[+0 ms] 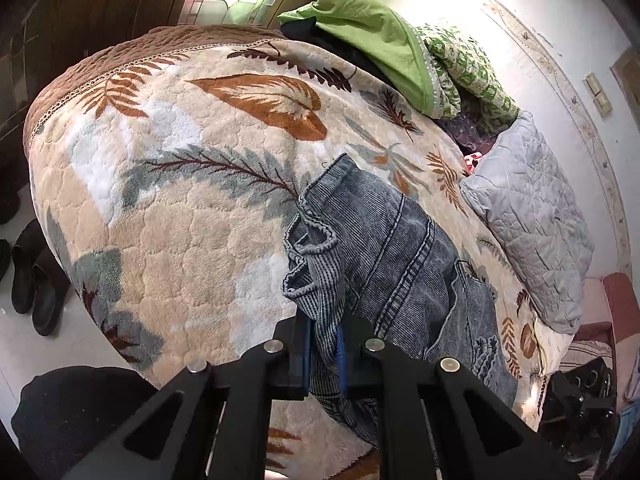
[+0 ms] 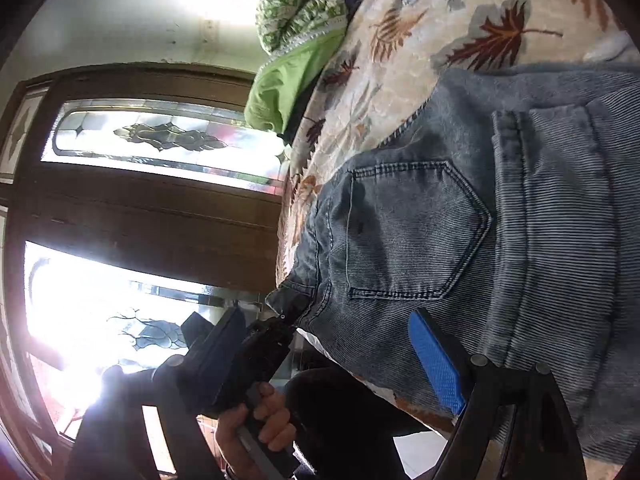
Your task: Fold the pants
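Blue-grey corduroy-look jeans [image 1: 400, 248] lie on a bed covered by a cream leaf-print blanket [image 1: 168, 200]. My left gripper [image 1: 324, 356] is shut on a bunched edge of the jeans, which rises between its blue pads [image 1: 341, 354]. In the right wrist view the jeans [image 2: 420, 232] show a back pocket. A hand [image 2: 260, 412] holds the left gripper [image 2: 280, 320] at the jeans' corner by the bed's edge. My right gripper [image 2: 324, 320] stands open just short of the jeans near the bed's edge, one blue pad [image 2: 436, 364] over the denim, nothing pinched.
A green blanket pile [image 1: 372, 40] and a grey quilted pillow [image 1: 532, 216] lie at the far side of the bed. Dark shoes [image 1: 36, 280] stand on the floor to the left. A wooden door with patterned glass [image 2: 160, 136] is beyond the bed.
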Tool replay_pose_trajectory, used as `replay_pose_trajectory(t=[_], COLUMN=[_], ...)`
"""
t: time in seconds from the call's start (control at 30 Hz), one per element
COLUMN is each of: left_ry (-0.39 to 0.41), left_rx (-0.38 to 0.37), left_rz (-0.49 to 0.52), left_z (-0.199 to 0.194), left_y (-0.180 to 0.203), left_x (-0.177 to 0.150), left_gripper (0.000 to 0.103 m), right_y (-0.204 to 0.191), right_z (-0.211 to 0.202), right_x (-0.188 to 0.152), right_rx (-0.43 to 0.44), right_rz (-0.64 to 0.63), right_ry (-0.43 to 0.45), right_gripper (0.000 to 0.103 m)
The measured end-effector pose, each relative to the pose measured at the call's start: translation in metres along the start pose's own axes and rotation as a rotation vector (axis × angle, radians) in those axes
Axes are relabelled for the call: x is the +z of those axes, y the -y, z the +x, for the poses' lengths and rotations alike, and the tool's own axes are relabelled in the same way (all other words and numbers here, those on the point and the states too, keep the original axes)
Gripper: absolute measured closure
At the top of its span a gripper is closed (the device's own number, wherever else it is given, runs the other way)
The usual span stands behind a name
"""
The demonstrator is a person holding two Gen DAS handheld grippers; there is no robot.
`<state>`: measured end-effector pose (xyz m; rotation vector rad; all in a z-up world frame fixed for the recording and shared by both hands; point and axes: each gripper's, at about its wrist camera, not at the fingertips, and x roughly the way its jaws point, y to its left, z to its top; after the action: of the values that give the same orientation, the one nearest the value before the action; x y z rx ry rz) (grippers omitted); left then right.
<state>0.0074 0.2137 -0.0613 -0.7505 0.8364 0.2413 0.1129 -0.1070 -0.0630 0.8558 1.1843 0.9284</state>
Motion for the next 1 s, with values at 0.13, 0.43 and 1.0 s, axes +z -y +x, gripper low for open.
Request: replay_pose_trajectory(t=[0.13,0.43,1.0], left_ry=[-0.01,0.093,0.133], left_rx=[0.001,-0.005,-0.185], left_rz=[0.008,0.193,0.881], left_z=[0.002,-0.027,-0.053], left_y=[0.0,0.053,0.277], left_x=[0.001,0.001,-0.155], left_gripper=[0.093,0.094,0.095], right_y=[0.017,0.001,0.101], right_z=[0.046,-0.043,-0.257], right_x=[0.016,-0.018,-0.088], right_rx=[-0.191,-0.187,-0.134], right_rz=[0.079,-0.003,0.164], right_ry=[-0.033,0.085,0.603], right_gripper=[0.017,0.016,0.015])
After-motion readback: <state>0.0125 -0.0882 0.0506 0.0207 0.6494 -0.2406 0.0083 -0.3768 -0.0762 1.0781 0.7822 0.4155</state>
